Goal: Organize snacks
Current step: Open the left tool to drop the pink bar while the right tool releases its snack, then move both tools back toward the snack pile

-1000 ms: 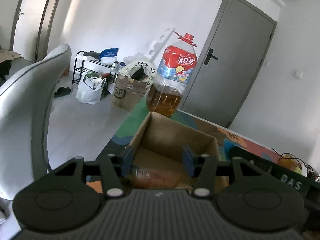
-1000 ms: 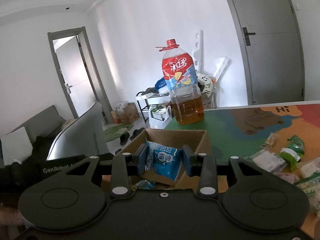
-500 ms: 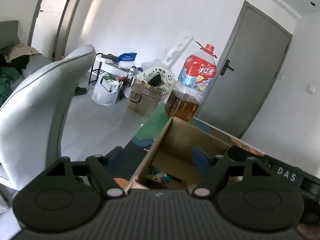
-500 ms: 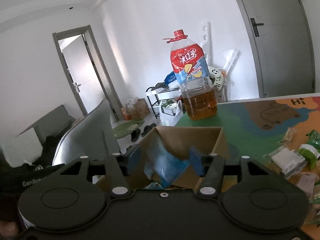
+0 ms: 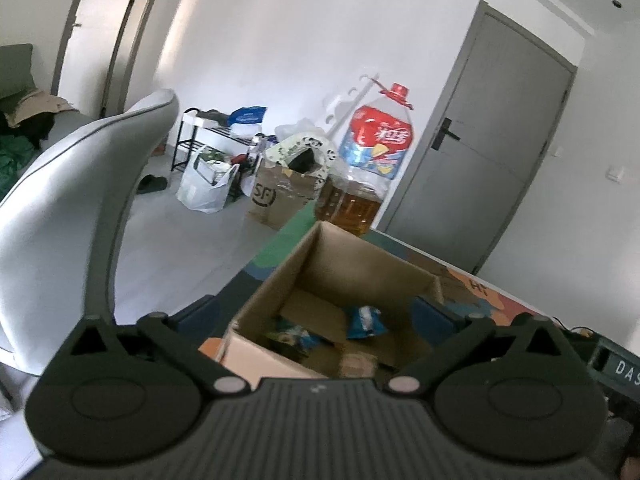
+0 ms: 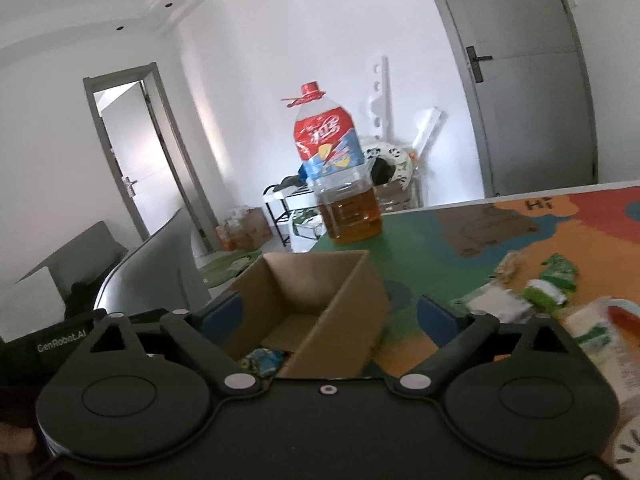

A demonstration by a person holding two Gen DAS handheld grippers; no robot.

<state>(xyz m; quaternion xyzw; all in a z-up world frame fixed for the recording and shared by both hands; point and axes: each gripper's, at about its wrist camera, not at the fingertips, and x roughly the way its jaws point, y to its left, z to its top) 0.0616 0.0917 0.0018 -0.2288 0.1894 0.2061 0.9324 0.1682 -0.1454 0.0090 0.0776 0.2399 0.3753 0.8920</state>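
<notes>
Hovering over the cardboard box (image 5: 362,264) with the left gripper (image 5: 316,312) spread wide, gripping nothing. Same for the right gripper (image 6: 330,312): fingers far apart, empty. Snack packets (image 5: 362,320) lying inside on the box floor, a bit blurry, blue probably. More snacks (image 6: 548,288) loose on the colourful table mat (image 6: 500,240), oil bottle (image 6: 340,184) standing behind the box.
</notes>
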